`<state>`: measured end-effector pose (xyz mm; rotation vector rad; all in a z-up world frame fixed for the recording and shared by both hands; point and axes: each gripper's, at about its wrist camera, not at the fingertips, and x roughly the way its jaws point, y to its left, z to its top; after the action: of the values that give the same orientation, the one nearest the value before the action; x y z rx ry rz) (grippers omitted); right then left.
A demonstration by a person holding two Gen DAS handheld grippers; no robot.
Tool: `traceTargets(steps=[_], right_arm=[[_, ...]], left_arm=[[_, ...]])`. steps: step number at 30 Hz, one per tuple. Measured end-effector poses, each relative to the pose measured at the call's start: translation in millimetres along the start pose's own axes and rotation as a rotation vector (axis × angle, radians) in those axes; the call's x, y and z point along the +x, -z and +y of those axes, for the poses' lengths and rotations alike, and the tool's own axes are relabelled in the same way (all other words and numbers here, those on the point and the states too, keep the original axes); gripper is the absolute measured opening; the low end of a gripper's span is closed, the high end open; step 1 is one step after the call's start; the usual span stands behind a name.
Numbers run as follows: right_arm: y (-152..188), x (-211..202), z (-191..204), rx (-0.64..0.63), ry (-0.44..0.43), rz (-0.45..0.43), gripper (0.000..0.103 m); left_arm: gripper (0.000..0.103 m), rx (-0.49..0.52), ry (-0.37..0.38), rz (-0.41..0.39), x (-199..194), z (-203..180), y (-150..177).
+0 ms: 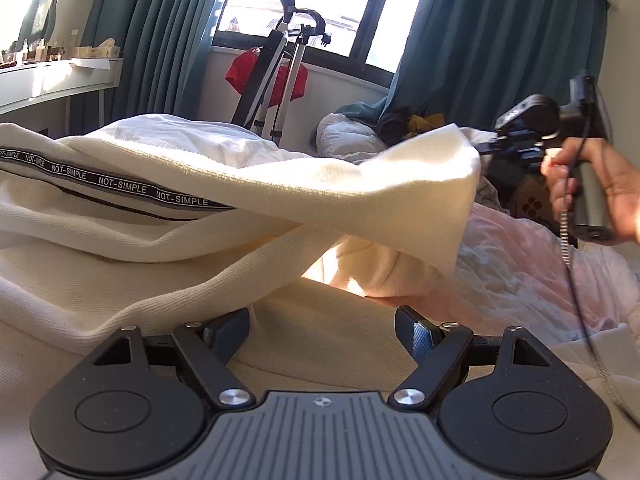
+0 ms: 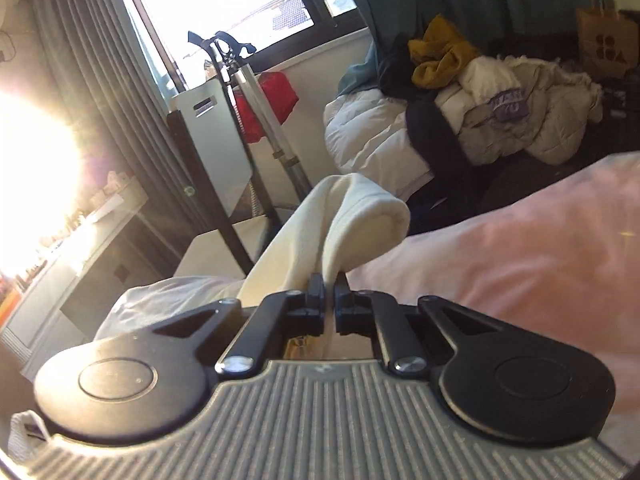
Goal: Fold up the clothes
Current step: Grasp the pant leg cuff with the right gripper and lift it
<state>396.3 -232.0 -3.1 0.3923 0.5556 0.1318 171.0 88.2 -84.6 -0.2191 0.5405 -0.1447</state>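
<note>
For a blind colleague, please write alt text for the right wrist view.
The right gripper is shut on a cream sleeve, lifted above a pink bedspread. Behind, a clothes pile lies under a sunlit window.

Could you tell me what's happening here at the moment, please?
A person is folding a cream garment on a bed with a pink cover. The right claw is shut on one lifted end of it. The left claw is open, low over the garment, gripping nothing.
</note>
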Motion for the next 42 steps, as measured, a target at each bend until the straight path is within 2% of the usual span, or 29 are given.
traceTargets(steps=[5, 8, 11, 15, 23, 25, 26, 30, 34, 37, 40, 42], right_arm=[[-51, -63, -53, -0.037, 0.197, 0.031, 0.007], [-67, -98, -79, -0.095, 0.283, 0.004, 0.007], [-71, -139, -95, -0.125, 0.292, -0.08, 0.007], [-62, -184, -105, -0.128, 0.296, -0.132, 0.007], [-50, -267, -123, -0.053, 0.345, -0.309, 0.007], [-49, -272, -137, -0.028, 0.376, -0.311, 0.007], [-49, -268, -144, -0.026, 0.403, -0.295, 0.007], [-40, -211, -199, 0.064, 0.511, -0.131, 0.007], [-15, -133, -243, 0.115, 0.57, -0.016, 0.008], [1, -98, -248, 0.113, 0.584, -0.008, 0.008], [14, -83, -240, 0.094, 0.594, -0.026, 0.011], [17, -90, -238, 0.116, 0.578, -0.051, 0.012]], left_arm=[[0.082, 0.01, -0.007, 0.0, -3, -1, 0], [0.082, 0.014, -0.015, -0.004, -3, -2, 0], [0.082, 0.013, -0.024, -0.001, 0, -1, 0], [0.081, -0.006, -0.014, -0.016, -2, 0, 0], [0.081, -0.088, 0.014, -0.085, -25, 5, -7], [0.081, -0.099, 0.028, -0.094, -29, 6, -9], [0.081, -0.098, 0.034, -0.091, -29, 5, -9], [0.081, -0.058, 0.022, -0.068, -26, 0, -6], [0.081, -0.032, 0.002, -0.051, -20, -4, -2], [0.081, -0.035, 0.003, -0.038, -16, -3, 0], [0.081, -0.045, 0.011, -0.024, -11, -1, 0], [0.081, -0.064, 0.024, -0.012, -7, 1, 2]])
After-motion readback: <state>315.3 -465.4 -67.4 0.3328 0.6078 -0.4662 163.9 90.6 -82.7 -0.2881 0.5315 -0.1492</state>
